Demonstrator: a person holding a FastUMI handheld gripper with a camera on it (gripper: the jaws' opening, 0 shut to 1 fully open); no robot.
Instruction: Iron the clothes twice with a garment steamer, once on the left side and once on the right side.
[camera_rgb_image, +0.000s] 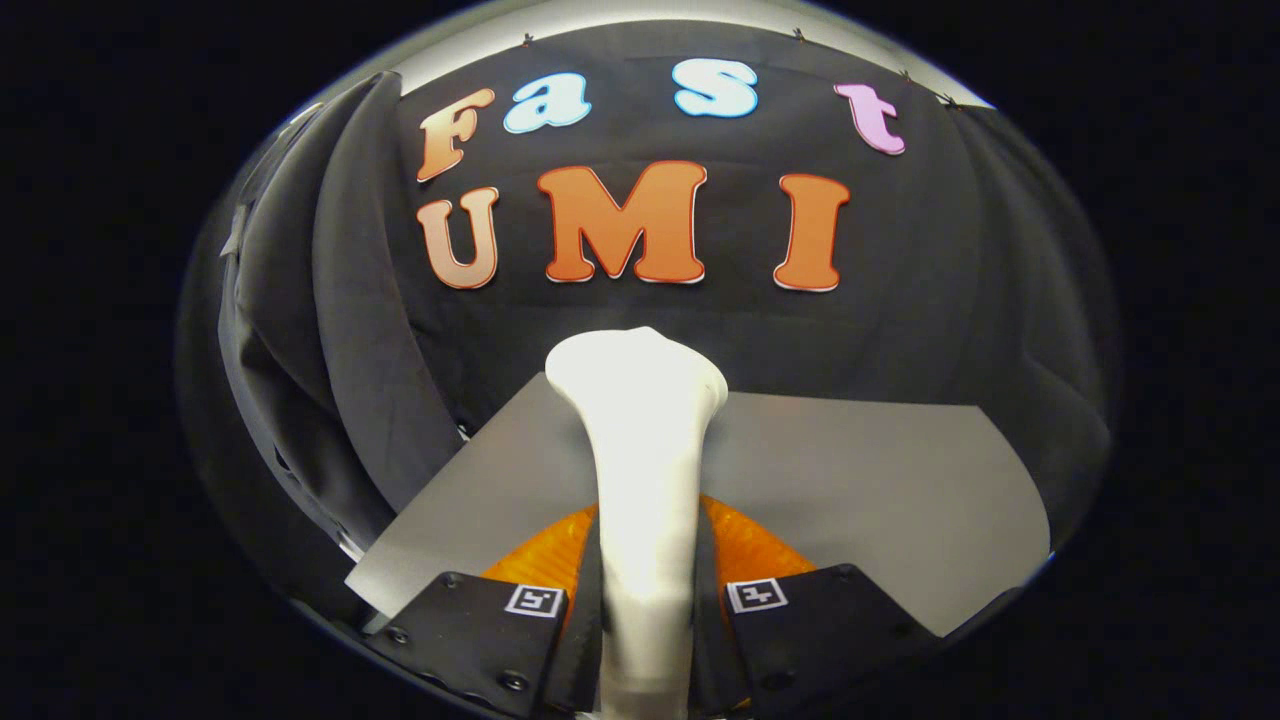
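We see the gripper (645, 600) clamped on the garment steamer (645, 450): both fingers (480, 630) press against the sides of its handle, one on each side. The steamer is white, smooth and matte. Its handle is a narrow stem rising from between the fingers, and it flares at the far end into a wider, rounded head with a slight dip in the top. We use the steamer as landmark.

Beneath the steamer and on both sides of it lies a flat grey table surface (860, 480). Beyond the steamer's head the black cloth wall (900, 330) stands behind the table. To the left of the steamer hangs a dark garment (350, 330), draped in long vertical folds, well apart from the steamer's head; it seems to be a shirt or jacket, but the fisheye bends that side too much for us to be sure. Something pale shows along the garment's far left edge (232, 240), unclear what.

The steamer's head points up and ahead toward the wall, touching neither wall nor garment. No steam is visible at the head.
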